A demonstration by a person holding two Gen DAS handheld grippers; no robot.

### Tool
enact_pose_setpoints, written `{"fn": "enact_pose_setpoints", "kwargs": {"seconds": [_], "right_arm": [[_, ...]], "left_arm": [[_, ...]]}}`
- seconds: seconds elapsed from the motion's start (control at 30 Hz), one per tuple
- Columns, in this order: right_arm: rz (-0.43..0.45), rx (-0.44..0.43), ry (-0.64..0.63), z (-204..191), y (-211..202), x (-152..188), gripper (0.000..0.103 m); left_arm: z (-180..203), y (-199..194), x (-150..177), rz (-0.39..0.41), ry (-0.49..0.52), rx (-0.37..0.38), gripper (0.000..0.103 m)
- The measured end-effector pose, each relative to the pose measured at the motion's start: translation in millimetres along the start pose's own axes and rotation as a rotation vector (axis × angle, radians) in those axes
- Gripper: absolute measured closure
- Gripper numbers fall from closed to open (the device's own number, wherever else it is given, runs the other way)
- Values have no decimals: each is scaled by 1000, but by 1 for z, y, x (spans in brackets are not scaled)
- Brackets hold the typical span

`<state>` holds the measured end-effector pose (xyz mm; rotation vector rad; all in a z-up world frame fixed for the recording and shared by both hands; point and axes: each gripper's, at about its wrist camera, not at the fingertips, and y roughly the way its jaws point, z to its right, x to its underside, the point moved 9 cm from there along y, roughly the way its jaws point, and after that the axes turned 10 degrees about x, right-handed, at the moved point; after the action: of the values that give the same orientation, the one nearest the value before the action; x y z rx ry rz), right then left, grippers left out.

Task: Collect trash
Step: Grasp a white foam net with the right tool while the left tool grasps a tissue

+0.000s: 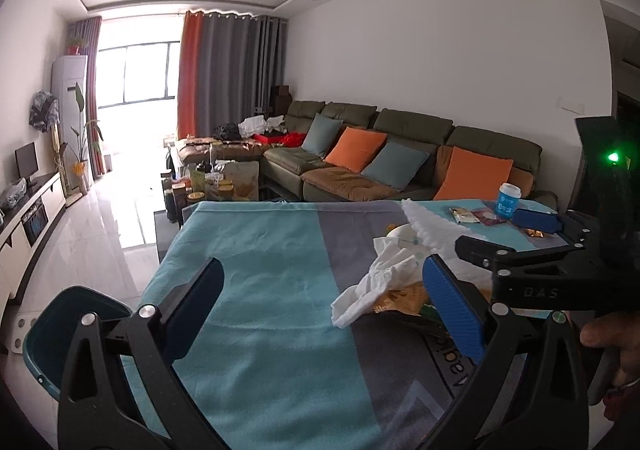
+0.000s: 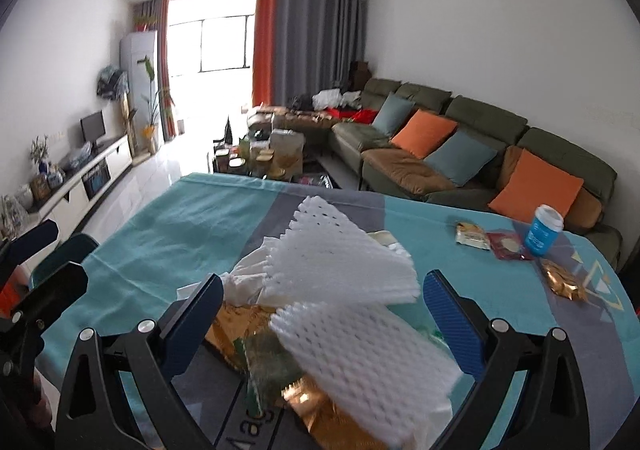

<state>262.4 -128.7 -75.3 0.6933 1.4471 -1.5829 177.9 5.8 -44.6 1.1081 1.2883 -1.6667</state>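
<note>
Trash is piled on the table with the teal and grey cloth [image 1: 260,250]. In the right wrist view two white foam net sleeves [image 2: 348,262] lie over a crumpled tissue [image 2: 244,282], a green packet [image 2: 268,358] and gold wrappers [image 2: 320,410]. My right gripper [image 2: 320,318] is open with its pads on either side of the foam, not touching it. My left gripper [image 1: 324,302] is open over the cloth, and the tissue [image 1: 376,286] sits just inside its right pad. The right gripper [image 1: 508,234] shows at the right of the left wrist view, above the pile.
A blue paper cup [image 2: 544,234], two snack packets [image 2: 472,236] and a gold wrapper [image 2: 562,282] lie at the table's far right. A dark teal tub [image 1: 60,326] stands off the table's left edge. A sofa [image 1: 400,154] with cushions runs behind the table.
</note>
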Motion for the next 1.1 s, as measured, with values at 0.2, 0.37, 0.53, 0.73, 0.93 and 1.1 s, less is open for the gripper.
{"fn": "enact_pose_setpoints", "kwargs": {"seconds": [0.2, 0.37, 0.53, 0.73, 0.93, 1.1], "right_arm": [[-63, 14, -79, -18, 29, 1, 12], [-125, 27, -111, -24, 48, 9, 27], [-156, 33, -115, -21, 58, 14, 50], [-177, 25, -117, -22, 64, 18, 86], [-156, -28, -61, -20, 59, 11, 94], [-90, -61, 24, -7, 44, -8, 95]], "left_arm": [[-12, 23, 5, -34, -28, 12, 5], [-18, 38, 6, -51, -41, 35, 5], [-14, 52, 6, -62, -43, 65, 5], [-10, 69, 6, -79, -39, 96, 5], [-7, 82, 5, -89, -44, 114, 5], [0, 88, 5, -104, -40, 138, 5]]}}
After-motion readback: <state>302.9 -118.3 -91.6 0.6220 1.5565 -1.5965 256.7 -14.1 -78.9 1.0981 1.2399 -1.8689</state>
